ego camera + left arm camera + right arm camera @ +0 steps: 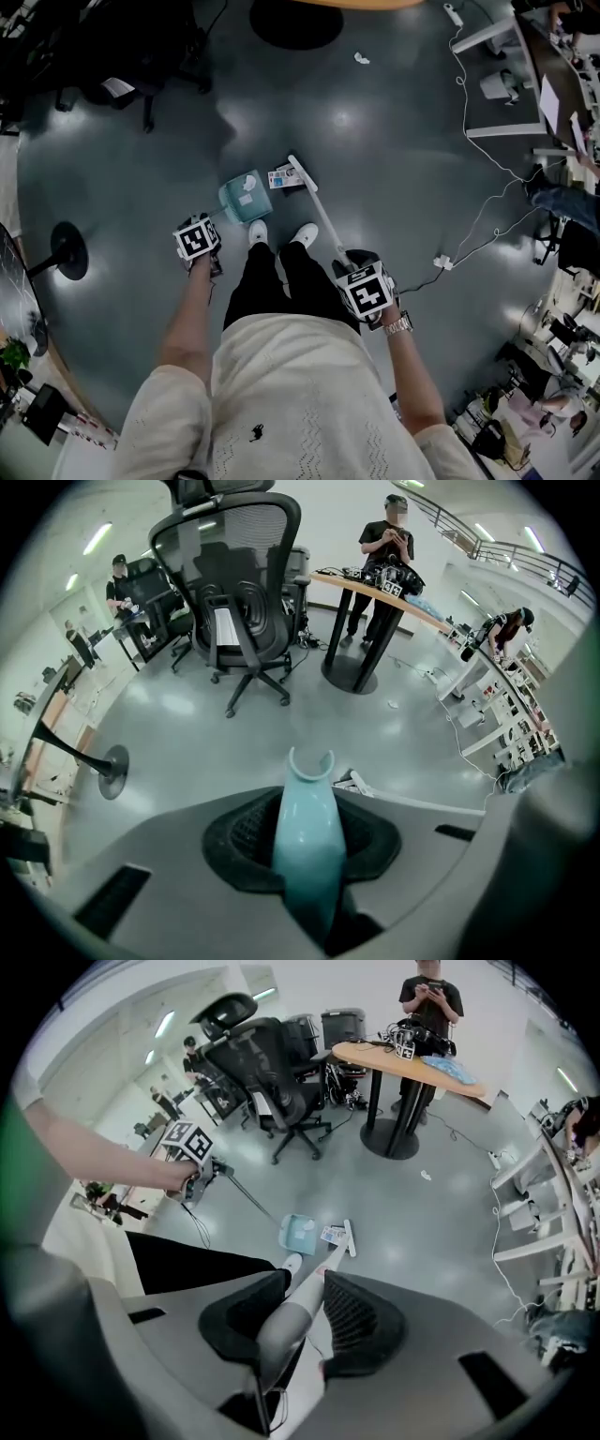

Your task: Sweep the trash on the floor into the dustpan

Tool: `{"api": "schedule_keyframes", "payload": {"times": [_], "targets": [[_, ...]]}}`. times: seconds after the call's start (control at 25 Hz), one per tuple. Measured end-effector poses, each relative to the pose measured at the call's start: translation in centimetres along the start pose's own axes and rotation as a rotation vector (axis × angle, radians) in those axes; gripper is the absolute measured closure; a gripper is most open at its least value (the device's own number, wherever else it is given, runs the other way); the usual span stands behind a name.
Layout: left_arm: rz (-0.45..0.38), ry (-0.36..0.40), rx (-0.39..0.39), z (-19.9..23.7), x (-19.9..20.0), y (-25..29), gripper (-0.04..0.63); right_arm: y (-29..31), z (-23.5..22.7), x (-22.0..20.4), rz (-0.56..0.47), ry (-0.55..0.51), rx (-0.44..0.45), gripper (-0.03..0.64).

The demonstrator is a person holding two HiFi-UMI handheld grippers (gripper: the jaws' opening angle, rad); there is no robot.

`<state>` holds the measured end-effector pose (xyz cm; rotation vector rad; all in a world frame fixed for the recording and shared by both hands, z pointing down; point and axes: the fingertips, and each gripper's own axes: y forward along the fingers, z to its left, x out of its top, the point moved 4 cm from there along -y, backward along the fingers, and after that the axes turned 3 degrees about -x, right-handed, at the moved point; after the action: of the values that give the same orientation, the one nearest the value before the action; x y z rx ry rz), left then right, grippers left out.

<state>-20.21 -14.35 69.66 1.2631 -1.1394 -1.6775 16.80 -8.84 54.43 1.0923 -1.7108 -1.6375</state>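
Left gripper (198, 241): fingers (246, 841) closed on the pale teal handle of the dustpan (246, 197); the handle tip ends in an open U-shaped clip. The dustpan rests on the glossy grey floor (394, 159) just ahead of the person's white shoes (258, 232). It is pale teal, with a white scrap (248, 185) lying inside. Right gripper (366, 291): fingers (364, 1327) clamped on the broom (319, 211), its white shaft slanting down to a narrow white head just right of the dustpan. A printed packet (281, 178) lies flat between the broom head and the dustpan. A crumpled wad (361, 58) lies well apart, near a bench's dark round foot (295, 23).
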Motion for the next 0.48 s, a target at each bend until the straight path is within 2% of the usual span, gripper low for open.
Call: {"api": "schedule_keyframes", "payload": {"times": [0.48], "targets": [[-0.010,-0.005,-0.033,3.0,-1.3,-0.3,0.502,-0.3,9.8,3.0,-0.013,0.058,0.186,0.482]]}}
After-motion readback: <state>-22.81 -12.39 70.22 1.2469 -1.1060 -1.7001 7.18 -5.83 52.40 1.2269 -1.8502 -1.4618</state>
